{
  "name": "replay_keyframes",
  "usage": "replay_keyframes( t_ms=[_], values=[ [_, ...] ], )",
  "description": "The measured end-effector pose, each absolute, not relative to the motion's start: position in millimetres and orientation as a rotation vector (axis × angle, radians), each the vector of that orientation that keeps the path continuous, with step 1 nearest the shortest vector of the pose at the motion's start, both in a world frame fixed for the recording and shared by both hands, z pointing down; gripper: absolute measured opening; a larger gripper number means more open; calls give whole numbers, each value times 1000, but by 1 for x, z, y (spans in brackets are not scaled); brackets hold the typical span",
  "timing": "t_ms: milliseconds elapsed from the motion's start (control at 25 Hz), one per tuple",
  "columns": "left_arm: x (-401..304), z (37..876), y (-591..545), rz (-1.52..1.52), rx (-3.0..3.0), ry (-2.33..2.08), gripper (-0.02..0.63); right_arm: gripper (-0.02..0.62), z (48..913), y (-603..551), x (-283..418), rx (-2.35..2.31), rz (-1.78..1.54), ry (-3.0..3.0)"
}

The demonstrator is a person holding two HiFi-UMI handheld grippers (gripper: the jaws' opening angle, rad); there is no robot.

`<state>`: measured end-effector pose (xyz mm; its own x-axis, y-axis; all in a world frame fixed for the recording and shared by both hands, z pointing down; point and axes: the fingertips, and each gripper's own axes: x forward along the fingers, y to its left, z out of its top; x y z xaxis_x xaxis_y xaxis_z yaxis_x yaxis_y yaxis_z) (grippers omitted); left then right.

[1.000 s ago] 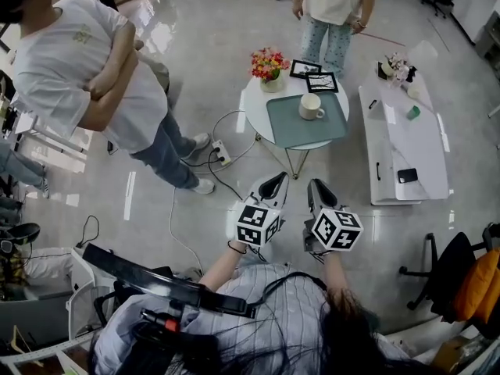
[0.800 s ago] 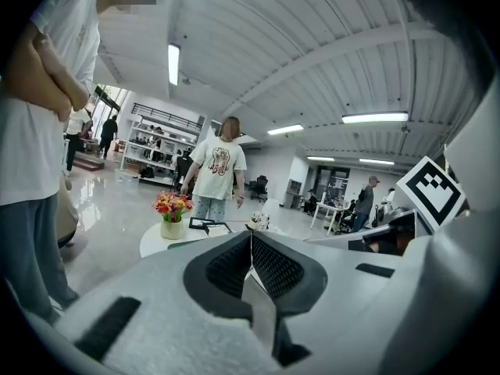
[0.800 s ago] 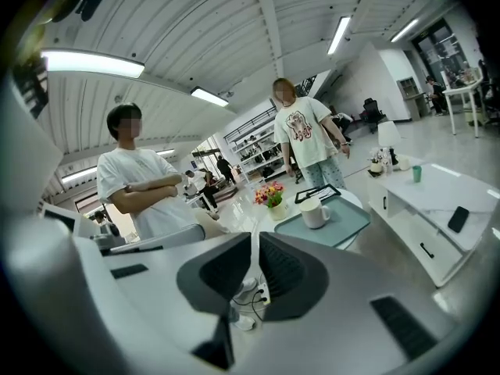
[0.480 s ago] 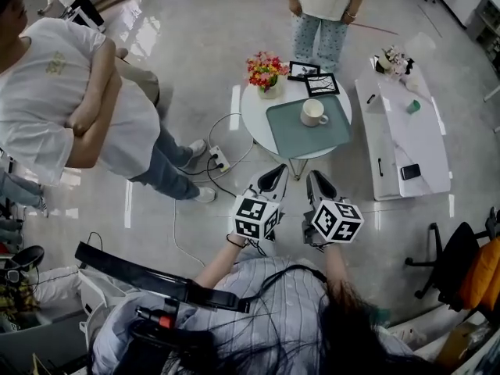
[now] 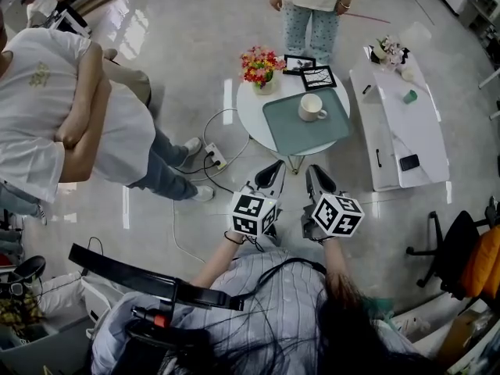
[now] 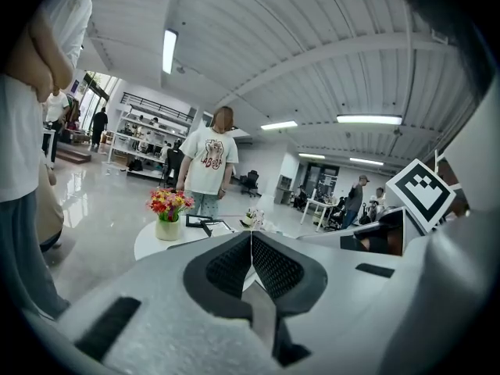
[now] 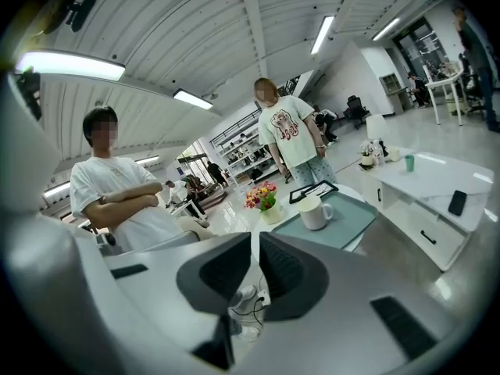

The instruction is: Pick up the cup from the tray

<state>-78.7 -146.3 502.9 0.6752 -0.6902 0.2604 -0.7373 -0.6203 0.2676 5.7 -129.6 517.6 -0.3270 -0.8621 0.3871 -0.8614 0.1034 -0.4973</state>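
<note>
A white cup (image 5: 311,108) with a handle stands on a grey-green tray (image 5: 301,127) on a small round white table (image 5: 250,116). The right gripper view also shows the cup (image 7: 315,212) on the tray (image 7: 344,221). My left gripper (image 5: 273,170) and right gripper (image 5: 315,174) are held side by side over the floor, short of the table. Both have their jaws shut with nothing between them. In its own view the left gripper (image 6: 251,237) points at the table, where the tray and cup are hidden behind the jaws.
A vase of flowers (image 5: 257,67) and two framed pictures (image 5: 308,72) share the round table. A long low white table (image 5: 398,123) stands to the right with a phone (image 5: 408,162) on it. One person (image 5: 70,123) stands at left, another (image 5: 312,6) beyond the table. Cables (image 5: 215,158) lie on the floor.
The view has shifted: the table with the tray and the cup sits slightly higher and nearer centre. Both grippers stay side by side and shut.
</note>
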Motion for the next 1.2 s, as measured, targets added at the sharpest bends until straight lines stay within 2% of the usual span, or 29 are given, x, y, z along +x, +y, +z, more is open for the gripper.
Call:
replay_keyframes(
  t_ms=[520, 1200],
  values=[
    [-78, 509, -184, 177, 2496, -1192, 15, 49, 527, -176, 10, -1768, -1074, 2411],
    [-32, 525, -270, 210, 2426, -1245, 15, 50, 546, -273, 56, -1689, -1144, 2504]
  ],
)
